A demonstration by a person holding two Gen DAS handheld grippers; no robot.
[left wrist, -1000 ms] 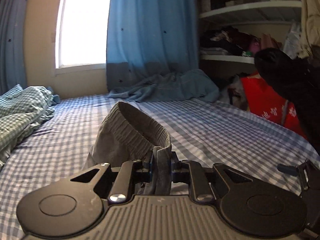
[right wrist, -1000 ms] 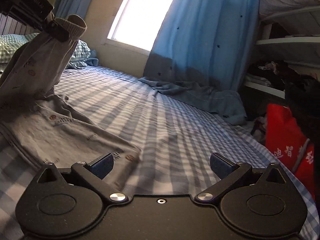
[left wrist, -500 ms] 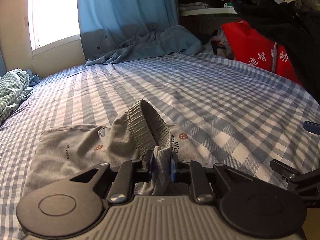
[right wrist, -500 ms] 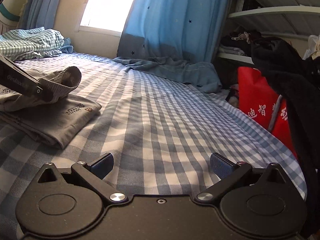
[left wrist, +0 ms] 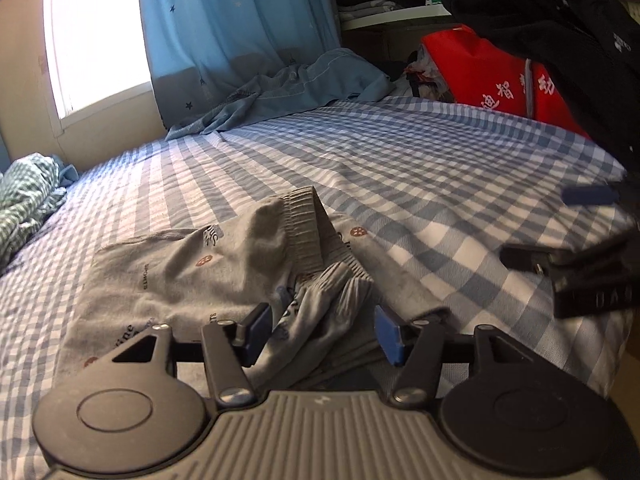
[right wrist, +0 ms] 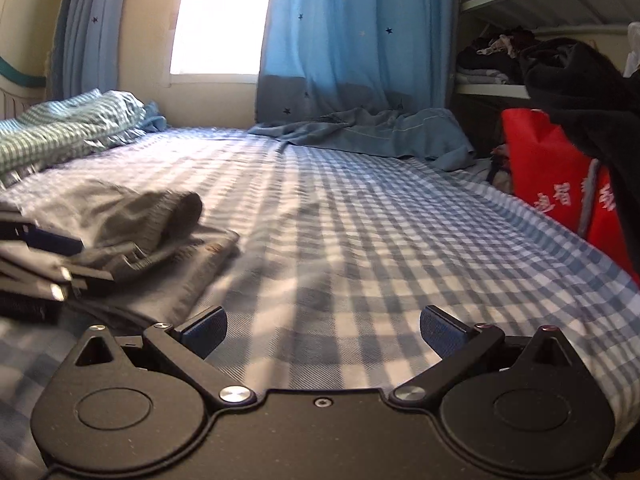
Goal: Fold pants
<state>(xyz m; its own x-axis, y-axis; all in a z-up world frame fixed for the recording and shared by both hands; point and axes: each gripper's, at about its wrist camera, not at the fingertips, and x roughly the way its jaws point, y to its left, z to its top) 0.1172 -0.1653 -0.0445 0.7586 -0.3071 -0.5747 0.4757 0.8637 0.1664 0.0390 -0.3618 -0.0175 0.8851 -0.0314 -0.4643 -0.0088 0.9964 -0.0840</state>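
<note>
From the left wrist view, the left gripper [left wrist: 322, 330] had its blue-padded fingers [left wrist: 256, 330] spread apart, with a crumpled ribbed cuff of the grey pants [left wrist: 188, 268] lying loose in the gap between them, touched by neither pad as far as could be seen. The rest of the pants lay folded on the checked bedsheet [left wrist: 400, 160] just ahead of the fingers and off to their left, the ribbed waistband [left wrist: 302, 228] standing up in a soft hump straight ahead. The right gripper [left wrist: 576, 264] showed at the right edge, blurred. From the right wrist view, the right gripper [right wrist: 323, 332] had its fingers spread wide over bare sheet, holding nothing; the pants [right wrist: 152, 220] lay well to the left of its fingers, beside the blurred left gripper [right wrist: 44, 264]. The fabric looked light, limp and thin, likely to sag and slide out of its fold; the thicker ribbed waistband or cuff seemed the surest place to pinch, through both layers.
</note>
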